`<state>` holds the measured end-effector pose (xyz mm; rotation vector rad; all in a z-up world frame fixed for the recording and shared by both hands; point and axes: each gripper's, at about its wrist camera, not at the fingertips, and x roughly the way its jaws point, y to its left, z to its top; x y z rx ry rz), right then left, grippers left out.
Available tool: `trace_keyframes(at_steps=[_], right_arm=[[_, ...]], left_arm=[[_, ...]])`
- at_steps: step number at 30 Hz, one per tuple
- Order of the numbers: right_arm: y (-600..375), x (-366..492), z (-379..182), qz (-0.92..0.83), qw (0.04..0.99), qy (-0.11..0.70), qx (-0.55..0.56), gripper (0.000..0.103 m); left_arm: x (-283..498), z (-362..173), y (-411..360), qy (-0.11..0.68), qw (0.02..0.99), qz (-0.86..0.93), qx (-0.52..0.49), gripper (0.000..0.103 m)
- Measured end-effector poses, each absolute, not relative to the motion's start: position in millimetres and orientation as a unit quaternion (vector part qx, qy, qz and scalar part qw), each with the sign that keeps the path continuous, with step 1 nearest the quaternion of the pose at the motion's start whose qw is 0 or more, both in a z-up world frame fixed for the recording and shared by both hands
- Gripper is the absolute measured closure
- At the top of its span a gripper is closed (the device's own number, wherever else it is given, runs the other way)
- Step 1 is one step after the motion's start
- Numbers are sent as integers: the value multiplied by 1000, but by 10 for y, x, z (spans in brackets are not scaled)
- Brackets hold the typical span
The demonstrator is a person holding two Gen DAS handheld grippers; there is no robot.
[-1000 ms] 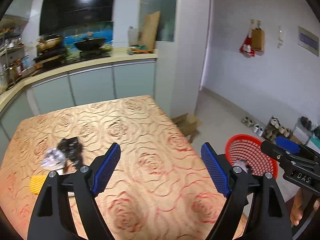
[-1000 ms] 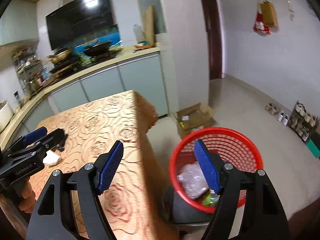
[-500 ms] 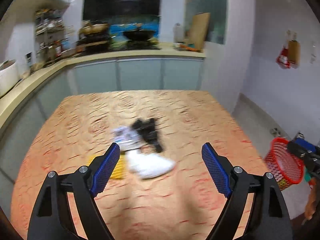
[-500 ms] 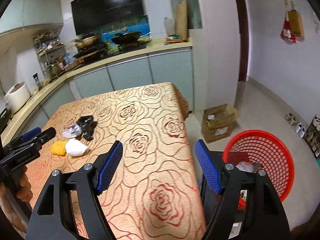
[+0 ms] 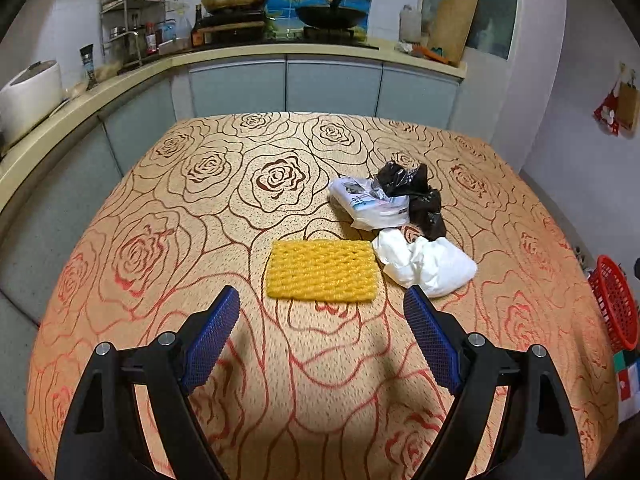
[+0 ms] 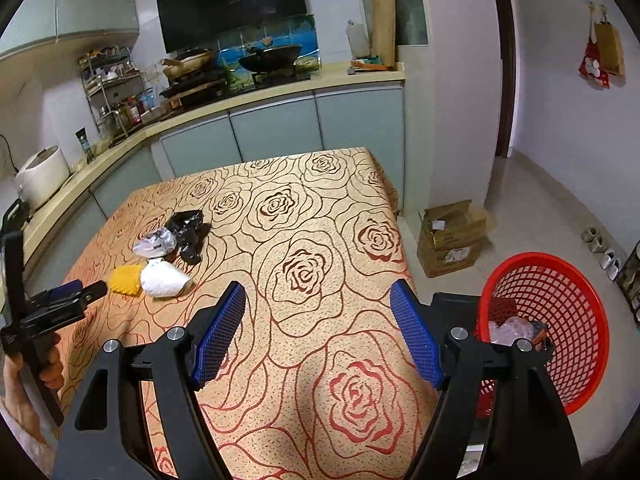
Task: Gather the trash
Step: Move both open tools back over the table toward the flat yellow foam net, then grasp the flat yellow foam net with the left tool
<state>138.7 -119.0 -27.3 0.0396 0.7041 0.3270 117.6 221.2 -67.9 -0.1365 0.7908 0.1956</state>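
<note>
Since a second ago we have swung our left gripper (image 5: pixel 322 326) away from the surface's right edge and onto the trash pile, which now sits just ahead of its blue pads; our right gripper (image 6: pixel 318 330) has turned from the basket to face the rose-patterned orange tablecloth surface (image 5: pixel 240 200).

Both sets of jaws stand wide apart and hold nothing.

From the left wrist view, the flat yellow foam-net pad (image 5: pixel 322 271) lies closest to us, centred between the pads. Touching its right end is the crumpled white paper wad (image 5: pixel 426 266). Behind that, the white printed plastic wrapper (image 5: pixel 370 204) lies against the crumpled black plastic bag (image 5: pixel 416 196), which runs along its right side.

From the right wrist view, the same four pieces cluster on the left part of the surface, and our left gripper (image 6: pixel 82 292) hovers just beside the yellow pad (image 6: pixel 125 279).

The round red plastic mesh basket (image 6: pixel 560 320) stands off the right edge of the surface, already holding some clear plastic and other scraps. A brown cardboard box (image 6: pixel 452 236) sits on the floor beyond it.
</note>
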Motion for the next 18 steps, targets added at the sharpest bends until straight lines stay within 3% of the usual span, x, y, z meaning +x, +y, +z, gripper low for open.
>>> trace_keyframes(at_steps=[12, 15, 18], right_arm=[[-1126, 1428, -342, 155, 922, 354, 11, 31], [-1083, 1448, -354, 157, 921, 356, 9, 31], [-1022, 1465, -374, 161, 919, 359, 7, 31]], left_arm=[[1667, -892, 2244, 426, 897, 103, -60, 23], [1713, -926, 2248, 432, 894, 102, -61, 32], [1742, -996, 2267, 438, 891, 100, -67, 35]])
